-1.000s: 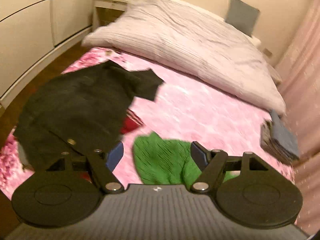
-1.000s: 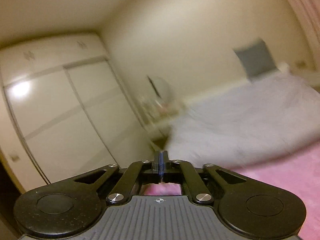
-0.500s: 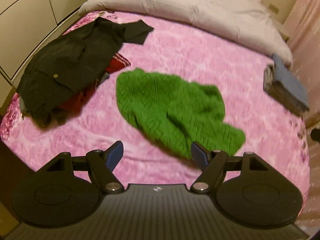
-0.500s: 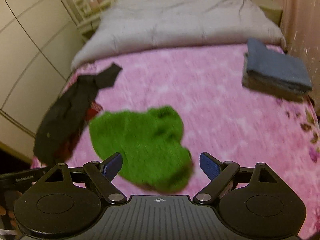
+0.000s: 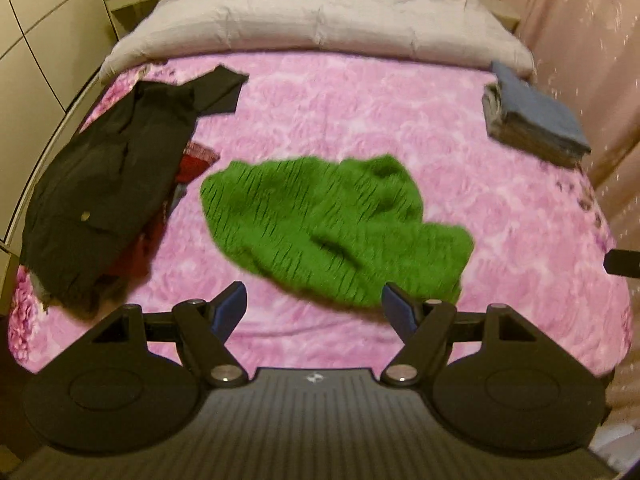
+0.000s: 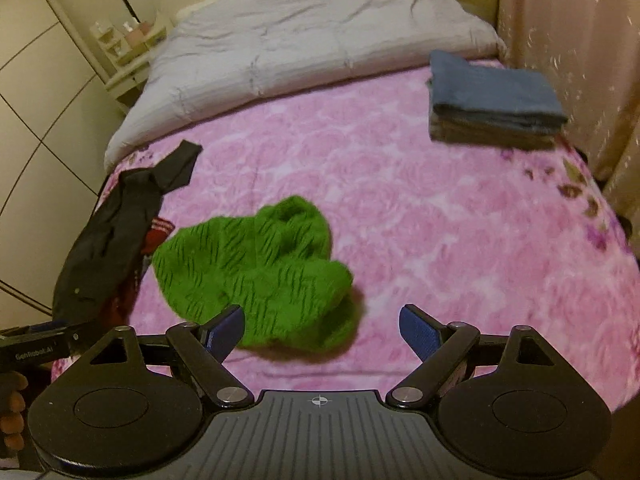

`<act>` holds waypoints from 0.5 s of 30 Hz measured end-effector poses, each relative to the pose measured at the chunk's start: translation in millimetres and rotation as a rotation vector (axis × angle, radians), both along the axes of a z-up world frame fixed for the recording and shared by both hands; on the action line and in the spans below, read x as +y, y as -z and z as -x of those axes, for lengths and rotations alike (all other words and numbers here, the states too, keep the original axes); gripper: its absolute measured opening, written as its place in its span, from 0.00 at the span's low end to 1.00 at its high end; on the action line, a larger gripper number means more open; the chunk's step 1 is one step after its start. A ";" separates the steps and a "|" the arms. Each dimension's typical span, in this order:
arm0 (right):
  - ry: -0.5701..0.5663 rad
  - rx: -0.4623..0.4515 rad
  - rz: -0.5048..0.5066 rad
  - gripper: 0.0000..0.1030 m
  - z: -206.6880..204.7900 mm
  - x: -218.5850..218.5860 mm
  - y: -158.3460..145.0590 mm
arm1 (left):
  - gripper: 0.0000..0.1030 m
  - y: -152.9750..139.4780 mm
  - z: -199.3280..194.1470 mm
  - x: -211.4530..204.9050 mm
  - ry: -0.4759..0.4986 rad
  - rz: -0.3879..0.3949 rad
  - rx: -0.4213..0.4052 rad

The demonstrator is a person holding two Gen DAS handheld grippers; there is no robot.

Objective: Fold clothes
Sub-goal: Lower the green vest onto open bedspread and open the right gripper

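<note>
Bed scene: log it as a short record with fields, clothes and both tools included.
surface: pink floral blanket
centre: green knit sweater, crumpled, unfolded
left edge: black garment heaped over a red item
far right: folded blue stack
head end: grey duvet
left gripper: jaws open, empty
right gripper: jaws just opened, empty

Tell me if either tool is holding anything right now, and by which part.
Nothing is held. The left tool and right tool are both open above the green sweater, which lies loose on the pink bedspread.
</note>
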State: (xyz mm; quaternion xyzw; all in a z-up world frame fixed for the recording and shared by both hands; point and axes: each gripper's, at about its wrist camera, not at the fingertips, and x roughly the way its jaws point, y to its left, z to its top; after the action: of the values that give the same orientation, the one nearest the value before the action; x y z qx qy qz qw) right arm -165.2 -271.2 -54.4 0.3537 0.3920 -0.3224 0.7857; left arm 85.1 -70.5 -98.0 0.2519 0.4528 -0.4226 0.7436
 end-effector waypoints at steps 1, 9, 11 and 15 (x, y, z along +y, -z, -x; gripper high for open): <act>0.003 0.007 -0.009 0.85 -5.0 6.8 3.0 | 0.69 2.5 -4.2 5.9 0.004 -0.014 0.006; 0.006 0.094 -0.090 0.85 -37.2 68.5 32.6 | 0.69 23.1 -32.8 47.5 0.045 -0.096 0.016; 0.019 0.122 -0.105 0.85 -40.7 79.2 41.3 | 0.69 29.2 -36.4 55.9 0.054 -0.113 0.025; 0.038 0.149 -0.128 0.85 -43.2 91.9 51.5 | 0.69 36.0 -40.9 64.2 0.064 -0.132 0.046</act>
State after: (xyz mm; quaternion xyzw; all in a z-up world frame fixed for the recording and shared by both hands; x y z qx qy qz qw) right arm -122.0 -179.3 -105.9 0.3855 0.4623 -0.3370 0.7239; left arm 126.0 -6.3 -134.0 0.3049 0.4884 -0.4209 0.7010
